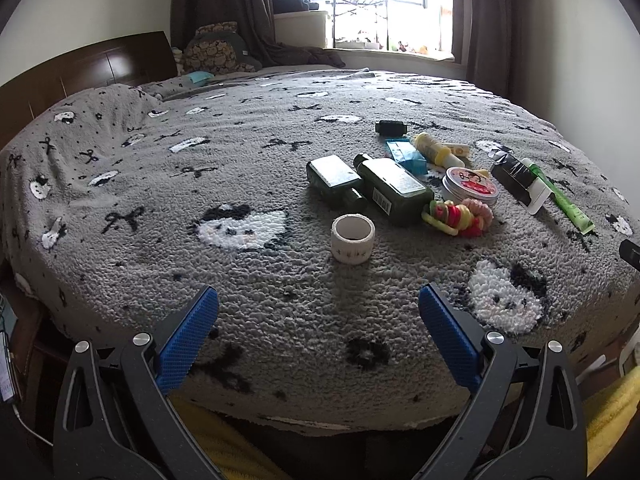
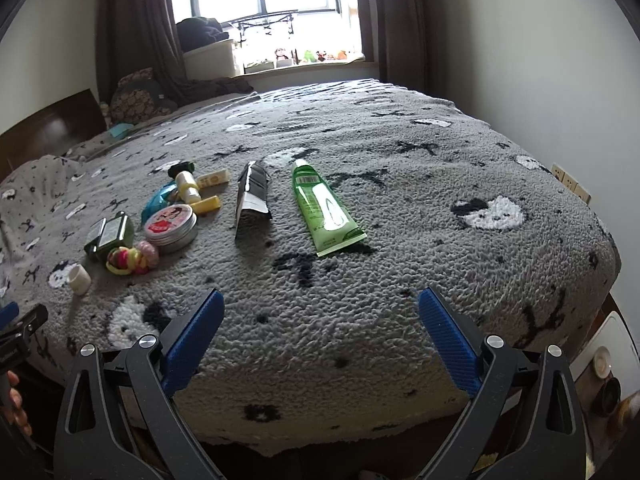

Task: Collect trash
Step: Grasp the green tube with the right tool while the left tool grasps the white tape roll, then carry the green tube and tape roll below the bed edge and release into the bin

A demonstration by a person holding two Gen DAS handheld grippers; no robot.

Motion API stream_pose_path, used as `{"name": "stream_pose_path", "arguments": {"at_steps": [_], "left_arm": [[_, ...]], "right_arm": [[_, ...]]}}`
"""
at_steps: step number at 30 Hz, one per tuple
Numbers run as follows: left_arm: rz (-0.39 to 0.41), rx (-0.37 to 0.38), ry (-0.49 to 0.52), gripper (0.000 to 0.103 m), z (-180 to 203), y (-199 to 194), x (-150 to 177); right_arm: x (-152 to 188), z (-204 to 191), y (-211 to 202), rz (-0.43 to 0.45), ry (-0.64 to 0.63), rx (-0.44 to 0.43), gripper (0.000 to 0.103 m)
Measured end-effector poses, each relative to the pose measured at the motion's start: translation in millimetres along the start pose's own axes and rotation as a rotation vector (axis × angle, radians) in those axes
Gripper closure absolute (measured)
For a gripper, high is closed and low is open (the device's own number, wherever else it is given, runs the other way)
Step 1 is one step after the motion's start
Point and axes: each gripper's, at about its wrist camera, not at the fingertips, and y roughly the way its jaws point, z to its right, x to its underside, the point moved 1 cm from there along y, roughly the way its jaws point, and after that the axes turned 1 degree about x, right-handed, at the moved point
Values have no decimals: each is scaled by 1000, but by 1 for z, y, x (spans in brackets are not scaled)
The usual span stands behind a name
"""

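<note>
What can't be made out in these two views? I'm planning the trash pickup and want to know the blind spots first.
- Black object, left wrist view: cut off by the right edge, identity unclear.
- Green bottle, right wrist view: partly hidden behind the hair ties.
- Label text on the round tin and green tube: too small to read.
- Any trash bin: in neither view.

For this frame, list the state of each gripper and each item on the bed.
Left gripper: open, empty.
Right gripper: open, empty.
Tape roll: standing on end, apart from the rest.
Green bottles: lying flat, side by side.
Tin: lid on, upright.
Green tube: lying flat, capped.
Black box: lying, near end open.
Hair ties: piled beside the tin.
</note>
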Motion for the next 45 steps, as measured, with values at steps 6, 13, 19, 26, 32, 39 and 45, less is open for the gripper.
{"name": "stream_pose_path", "arguments": {"at_steps": [6, 13, 19, 26, 32, 39, 45], "left_arm": [[-36, -2, 10, 14, 0, 28, -11], [-105, 12, 21, 29, 6, 73, -20], [-116, 27, 29, 32, 8, 95, -31], [-126, 53, 31, 42, 8, 109, -40], [-117, 63, 35, 55, 9, 106, -36], [-110, 89, 25, 72, 9, 95, -32], [-98, 111, 22, 73, 9, 81, -19]], "right_arm": [[-12, -1, 31, -14, -32, 12, 10], [-33, -3, 85, -62, -65, 6, 23], [-56, -7, 132, -110, -82, 14, 30], [-81, -19, 169, -179, -116, -19, 39], [-92, -23, 189, -224, -132, -25, 55], [-82, -18, 170, -223, -132, -31, 59], [-59, -10, 137, -225, -128, -37, 59]]}}
